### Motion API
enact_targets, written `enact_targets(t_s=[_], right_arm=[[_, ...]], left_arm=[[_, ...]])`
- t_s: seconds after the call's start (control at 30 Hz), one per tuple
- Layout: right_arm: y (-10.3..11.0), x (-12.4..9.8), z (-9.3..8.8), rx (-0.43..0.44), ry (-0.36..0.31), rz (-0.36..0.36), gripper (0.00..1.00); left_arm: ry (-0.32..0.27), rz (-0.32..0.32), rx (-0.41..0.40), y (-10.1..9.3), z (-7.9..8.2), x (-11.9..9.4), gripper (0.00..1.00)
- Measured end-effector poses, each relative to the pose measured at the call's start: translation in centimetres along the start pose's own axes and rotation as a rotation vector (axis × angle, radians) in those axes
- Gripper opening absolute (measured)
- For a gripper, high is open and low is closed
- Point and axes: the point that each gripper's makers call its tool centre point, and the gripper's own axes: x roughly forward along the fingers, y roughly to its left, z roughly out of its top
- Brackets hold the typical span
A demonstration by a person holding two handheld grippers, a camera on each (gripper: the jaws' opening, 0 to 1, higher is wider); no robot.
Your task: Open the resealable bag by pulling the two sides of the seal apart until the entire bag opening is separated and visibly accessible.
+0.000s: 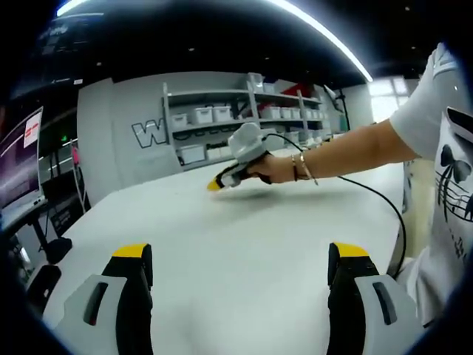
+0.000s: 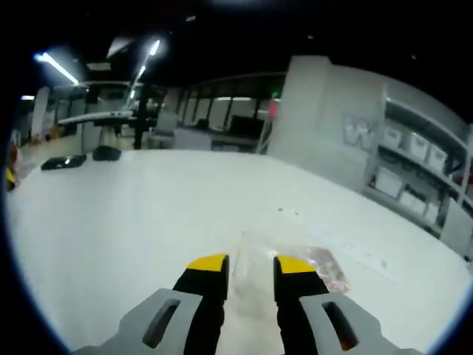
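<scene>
Left tongs [image 1: 240, 262] released wide above bare table [image 1: 244, 222]; right tongs [image 2: 248, 268] narrowly parted over clear bag [image 2: 295, 266].

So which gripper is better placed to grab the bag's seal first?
Right, probably. The right gripper hangs over the resealable bag, jaws narrowly apart, while the left gripper faces bare table, jaws wide open.

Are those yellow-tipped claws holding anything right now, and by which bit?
The left gripper is open over the bare table, holding nothing. The right gripper has its jaws around the bag edge, narrowly apart; a grip cannot be told.
</scene>
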Motion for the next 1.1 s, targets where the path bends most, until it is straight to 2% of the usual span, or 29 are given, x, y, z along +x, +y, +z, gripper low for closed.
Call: enact_targets(t_s=[0.3, 0.73, 0.9, 1.1], right_arm=[[0.5, -0.4, -0.1, 0.001, -0.006, -0.007, 0.31], [0.8, -1.2, -0.6, 0.013, 0.006, -0.038, 0.51], [1.1, -1.9, -0.8, 0.024, 0.007, -0.046, 0.54], [1.2, -2.7, -0.2, 0.031, -0.008, -0.057, 0.61]], left_arm=[[0.001, -0.001, -0.001, 0.0, -0.1, 0.0, 0.98], [-0.001, -0.001, 0.002, -0.3, 0.1, -0.3, 0.98], [-0.004, -0.003, 0.006, -0.4, 0.2, -0.4, 0.98], [-0.009, -0.006, 0.007, -0.6, 0.4, -0.6, 0.98]])
